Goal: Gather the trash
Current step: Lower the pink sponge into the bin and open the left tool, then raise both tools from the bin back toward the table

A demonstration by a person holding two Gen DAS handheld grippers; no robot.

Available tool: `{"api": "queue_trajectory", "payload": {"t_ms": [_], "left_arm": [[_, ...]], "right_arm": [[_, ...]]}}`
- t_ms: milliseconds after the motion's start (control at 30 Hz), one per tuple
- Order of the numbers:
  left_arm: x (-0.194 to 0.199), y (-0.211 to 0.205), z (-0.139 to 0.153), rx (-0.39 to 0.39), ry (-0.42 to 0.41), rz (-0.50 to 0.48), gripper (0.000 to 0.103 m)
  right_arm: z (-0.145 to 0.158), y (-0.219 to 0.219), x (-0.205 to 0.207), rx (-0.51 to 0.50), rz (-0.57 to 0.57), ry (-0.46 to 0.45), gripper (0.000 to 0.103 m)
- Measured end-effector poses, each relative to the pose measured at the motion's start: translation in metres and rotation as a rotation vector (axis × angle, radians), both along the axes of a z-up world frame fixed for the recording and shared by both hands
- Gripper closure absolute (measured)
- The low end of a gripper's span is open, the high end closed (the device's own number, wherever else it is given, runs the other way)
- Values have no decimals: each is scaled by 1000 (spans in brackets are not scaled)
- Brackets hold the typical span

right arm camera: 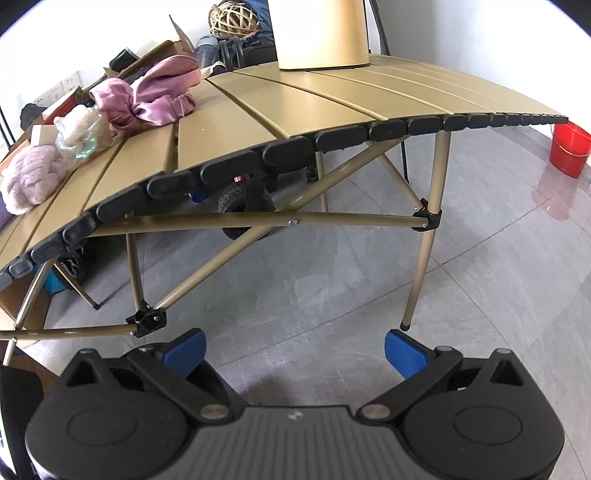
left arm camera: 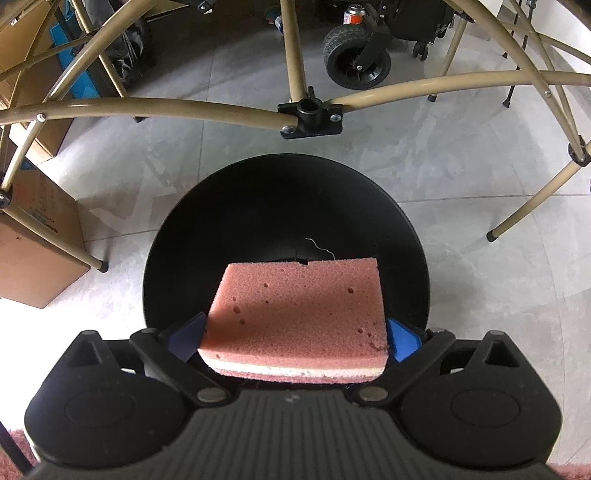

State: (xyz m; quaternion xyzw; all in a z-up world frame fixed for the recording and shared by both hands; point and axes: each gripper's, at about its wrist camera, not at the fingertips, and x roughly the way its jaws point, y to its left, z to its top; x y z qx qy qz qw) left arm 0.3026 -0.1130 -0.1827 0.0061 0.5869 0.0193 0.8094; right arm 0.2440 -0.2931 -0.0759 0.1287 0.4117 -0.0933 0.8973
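Observation:
My left gripper [left arm camera: 293, 338] is shut on a pink sponge [left arm camera: 299, 314] with a white middle layer, its blue pads pressing both sides. The sponge hangs directly above the dark opening of a round black bin [left arm camera: 284, 192] standing on the grey tiled floor. A thin white thread [left arm camera: 319, 247] lies inside the bin. My right gripper [right arm camera: 293, 350] is open with nothing between its blue pads, held low above the floor in front of the tan folding table [right arm camera: 295, 99].
Tan table legs and crossbars [left arm camera: 184, 109] arch over the floor beyond the bin. A cardboard box [left arm camera: 33, 236] stands left. A wheeled cart [left arm camera: 356, 59] is behind. On the table lie pink cloths [right arm camera: 155, 96], woolly bundles [right arm camera: 33, 181] and a tan cylinder [right arm camera: 321, 33]. A red bucket [right arm camera: 569, 147] stands far right.

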Motion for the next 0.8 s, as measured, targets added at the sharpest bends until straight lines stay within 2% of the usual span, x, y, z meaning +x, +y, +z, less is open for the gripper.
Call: {"api": "queue_trajectory", "payload": {"t_ms": [300,800], "left_arm": [[5,5,-3,12,39,8,0],[4,8,-1,8,30,11,0]], "right_arm": [[-1,2,0,1,8,0,0],[-1,2,0,2,8,0,0]]}}
